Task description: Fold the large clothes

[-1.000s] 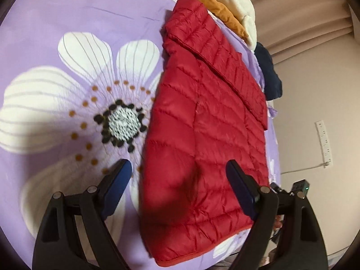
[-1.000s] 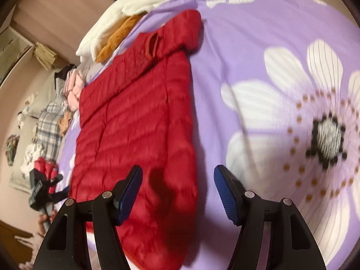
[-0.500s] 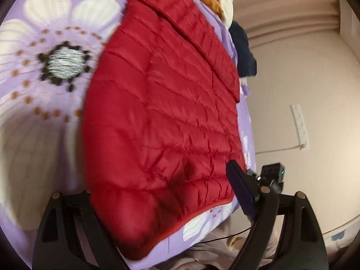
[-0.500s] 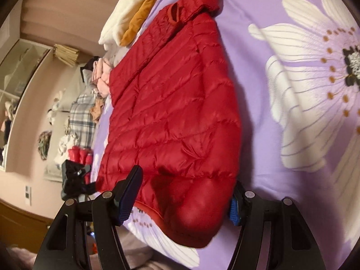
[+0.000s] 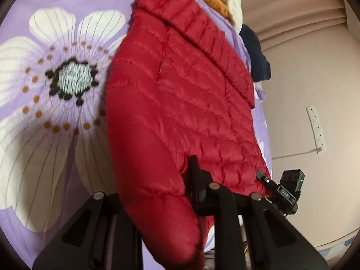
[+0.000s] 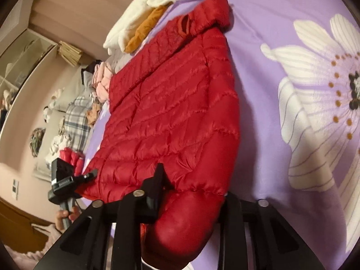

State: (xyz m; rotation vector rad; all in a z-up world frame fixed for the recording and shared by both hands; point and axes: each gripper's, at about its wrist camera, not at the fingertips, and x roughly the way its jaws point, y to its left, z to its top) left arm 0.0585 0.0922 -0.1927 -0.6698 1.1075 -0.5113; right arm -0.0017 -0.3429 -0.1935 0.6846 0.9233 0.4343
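Note:
A red quilted puffer jacket lies flat on a purple bedsheet printed with big white flowers, its collar at the far end. My left gripper is at the jacket's near hem corner, jaws closing, with the padded fabric bulging between them; one finger is hidden behind the cloth. In the right wrist view the jacket fills the middle. My right gripper is at the other near corner, jaws closing, with a thick fold pinched between them. Each view shows the other gripper at the far hem corner.
White and orange garments and a navy one are piled beyond the collar. More clothes are heaped past the bed's edge. A power strip hangs on the wall. The flowered sheet spreads beside the jacket.
Both grippers stood open astride the jacket's near hem; now their jaws have come together on it, and the fabric bunches up between the fingers.

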